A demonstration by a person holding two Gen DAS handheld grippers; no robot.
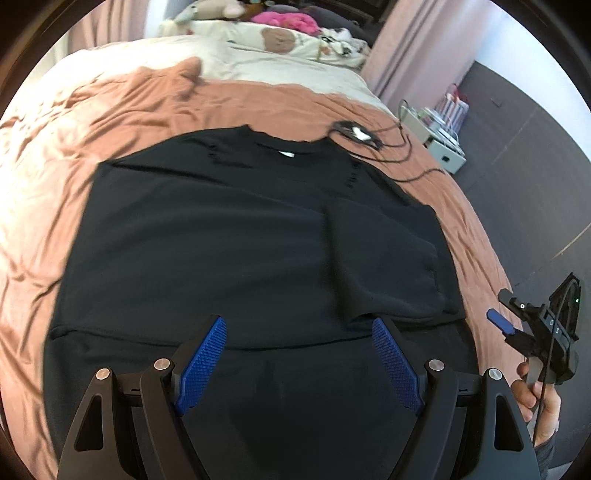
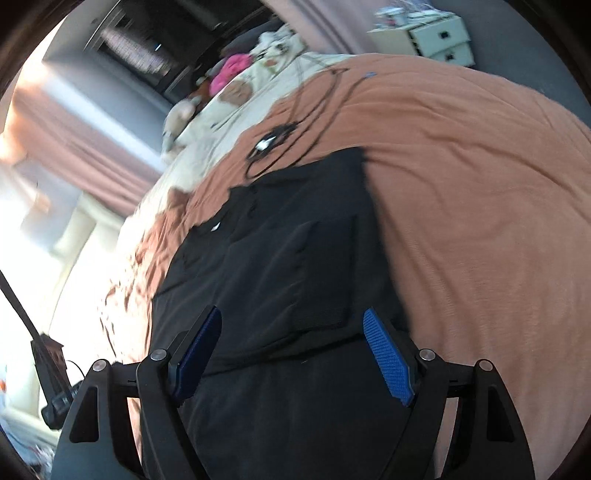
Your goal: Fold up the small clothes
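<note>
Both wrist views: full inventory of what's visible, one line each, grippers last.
black shirt: 1, black, flat on the bed, right sleeve folded in
bedspread: 1, rust-brown, under the shirt
pillow: 1, cream with bear print, head of the bed
pink plush: 1, pink, beyond the pillow
cable: 1 tangle, black, on the bedspread past the collar
drawer unit: 1, white, beside the bed
curtains: pink, by the wall
left gripper: open, over the hem
right gripper: open, above the shirt

Left tongs (image 1: 299,325) and right tongs (image 2: 291,317), both spread wide, nothing between their pads.
</note>
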